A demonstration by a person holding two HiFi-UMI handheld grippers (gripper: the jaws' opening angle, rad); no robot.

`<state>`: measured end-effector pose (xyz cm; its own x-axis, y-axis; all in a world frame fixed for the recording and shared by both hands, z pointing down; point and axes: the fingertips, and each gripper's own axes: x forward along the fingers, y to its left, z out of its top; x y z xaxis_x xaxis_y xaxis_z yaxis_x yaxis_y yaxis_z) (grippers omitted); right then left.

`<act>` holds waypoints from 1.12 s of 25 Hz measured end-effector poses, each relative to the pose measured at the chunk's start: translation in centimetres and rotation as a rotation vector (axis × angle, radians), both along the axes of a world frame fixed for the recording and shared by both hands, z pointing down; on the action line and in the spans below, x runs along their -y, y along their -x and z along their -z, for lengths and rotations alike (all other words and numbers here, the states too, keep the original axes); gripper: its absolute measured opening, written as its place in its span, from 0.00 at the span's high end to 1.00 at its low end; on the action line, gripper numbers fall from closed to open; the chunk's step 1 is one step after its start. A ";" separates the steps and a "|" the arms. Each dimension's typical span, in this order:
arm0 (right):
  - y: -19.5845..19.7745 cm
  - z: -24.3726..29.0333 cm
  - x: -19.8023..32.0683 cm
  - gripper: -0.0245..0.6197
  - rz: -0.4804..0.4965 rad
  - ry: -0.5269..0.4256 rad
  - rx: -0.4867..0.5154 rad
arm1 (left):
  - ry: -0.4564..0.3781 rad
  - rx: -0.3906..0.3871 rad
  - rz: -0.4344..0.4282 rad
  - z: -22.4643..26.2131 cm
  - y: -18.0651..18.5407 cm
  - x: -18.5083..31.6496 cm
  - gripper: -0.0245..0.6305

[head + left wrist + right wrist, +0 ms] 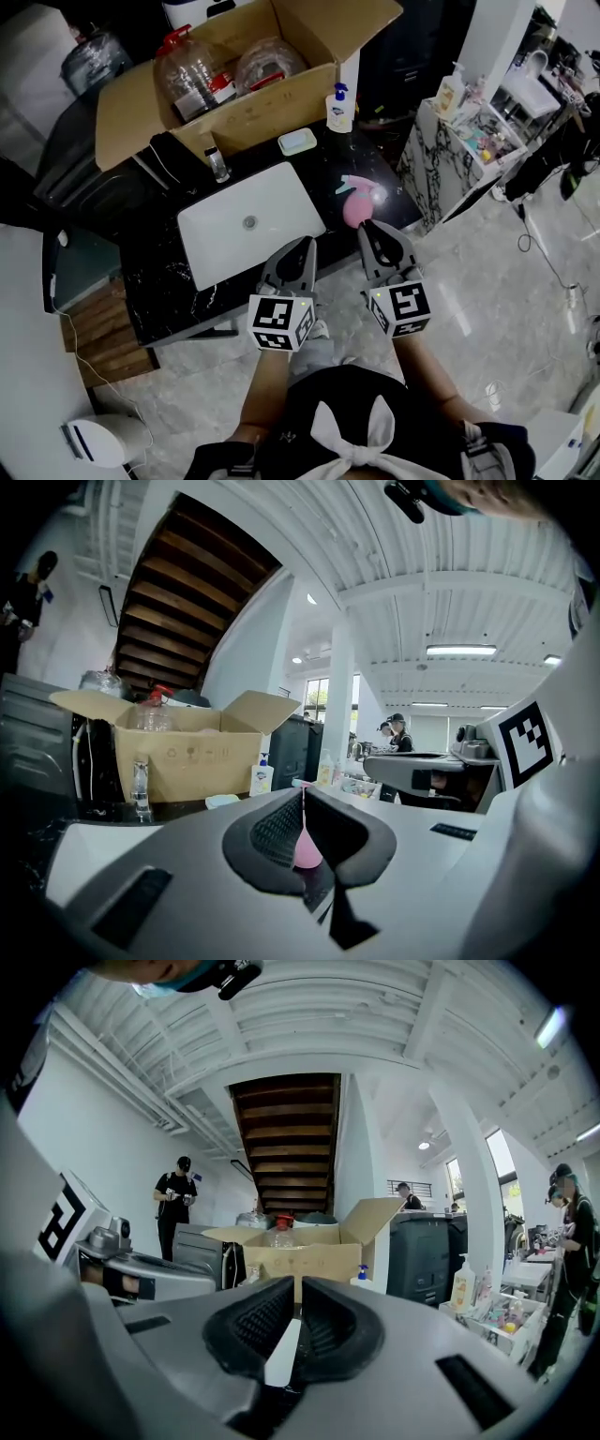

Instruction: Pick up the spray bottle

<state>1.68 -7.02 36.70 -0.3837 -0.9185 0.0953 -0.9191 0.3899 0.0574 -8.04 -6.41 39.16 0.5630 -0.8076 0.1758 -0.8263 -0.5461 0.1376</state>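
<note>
Looking down in the head view, I find the spray bottle (356, 204) at centre right of the frame, on the black counter (155, 272) just right of the white sink (248, 230). Its body is pink, rounded and smooth, with a pale teal spray head on top. In the picture it lies just above the tip of my right gripper (373, 230), apart from it. My left gripper (302, 248) is alongside at lower centre, its tip near the sink's lower right corner. Both grippers have hard pale grey shells and black ribbed pads.

In the left gripper view my jaws are pressed together at the tips with nothing held. Through the thin slit between the pads the bottle shows beyond as a pink drop shape, wide below and narrowing upward. In the right gripper view the jaws are likewise closed and empty, with the sink's white edge in the slit.

The counter is glossy dark stone with white veins. The sink is a rectangular basin with rounded corners and a round drain. At upper left stands an open cardboard box (262, 117), flaps spread, holding a clear plastic jug (192, 80) with a red cap. Below the box sit a blue-topped pump bottle (339, 108) and a pale green soap dish (297, 142).
</note>
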 end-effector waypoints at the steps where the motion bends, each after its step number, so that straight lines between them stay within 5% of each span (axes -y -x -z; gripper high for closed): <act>1: 0.0 -0.1 0.4 0.91 -0.011 0.003 -0.004 | 0.003 -0.003 -0.007 -0.2 0.1 0.5 0.92; 8: -0.3 -1.0 2.3 0.90 -0.081 0.026 -0.022 | 0.024 -0.017 -0.086 -1.4 -0.5 2.6 0.92; 15: -0.4 -2.2 3.7 0.69 -0.145 0.058 -0.028 | 0.039 -0.007 -0.143 -2.5 -0.8 4.2 0.92; 28: -3.0 -4.9 8.2 0.57 -0.117 0.167 -0.054 | 0.077 -0.038 -0.101 -3.2 -2.9 8.4 0.92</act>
<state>4.69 -15.25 41.58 -0.2657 -0.9262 0.2673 -0.9559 0.2892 0.0517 -5.14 -14.76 42.34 0.6482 -0.7312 0.2126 -0.7610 -0.6130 0.2124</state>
